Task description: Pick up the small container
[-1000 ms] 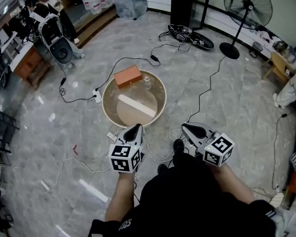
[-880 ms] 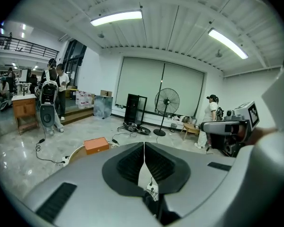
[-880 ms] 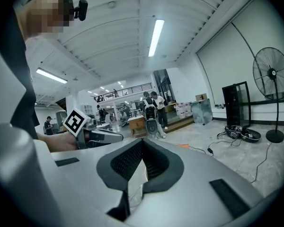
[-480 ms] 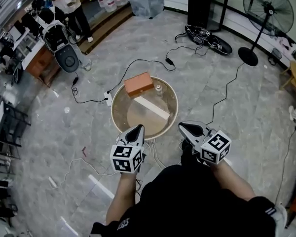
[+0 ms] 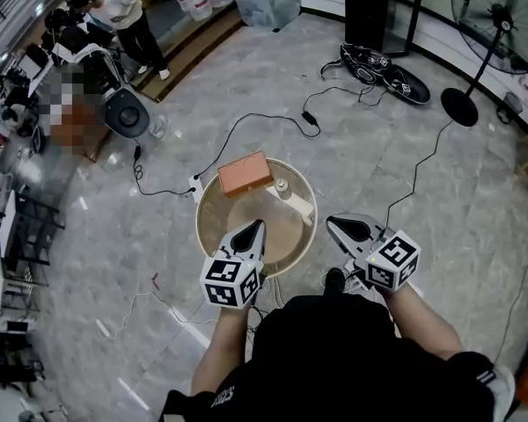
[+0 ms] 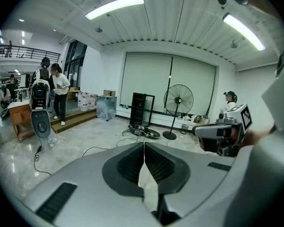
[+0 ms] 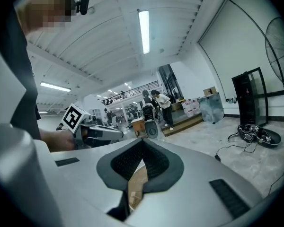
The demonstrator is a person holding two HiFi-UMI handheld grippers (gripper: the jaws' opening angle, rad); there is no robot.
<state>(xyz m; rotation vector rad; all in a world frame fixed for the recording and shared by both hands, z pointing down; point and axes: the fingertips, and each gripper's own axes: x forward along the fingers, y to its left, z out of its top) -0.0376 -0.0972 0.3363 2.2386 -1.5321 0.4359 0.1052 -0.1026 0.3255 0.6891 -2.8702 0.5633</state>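
So far nothing of the pick-up is done. The small container [image 5: 282, 186] stands untouched near the far edge of the round tabletop [image 5: 204, 229]. It is just beside the right end of the orange-brown box [image 5: 245, 173] and close to the white bar [image 5: 301, 206]. Whether it touches either one is too small to tell.

Both tools are on the near side, well apart from it. In the head view the left gripper [image 5: 257, 225] hangs over the near edge of the tabletop and points toward the far edge. Its own view shows the jaws pressed together with nothing between them [image 6: 144, 143]. The right gripper [image 5: 333, 221] is beside the near right edge, over the floor rather than the tabletop, as far as that view shows. Its jaws also meet at the tips and hold nothing [image 7: 142, 141]. Only a strip of tabletop shows through the gap lower down.

By my reading, the whole task is left to do:
- One gripper must cross the tabletop to the far edge.
- It must spread its jaws around the container and close on it.
- It must then lift the container off the tabletop.

The box and the bar crowd the container, so the approach will likely need care not to knock them. The left gripper looks the better placed, since it is already over the tabletop.
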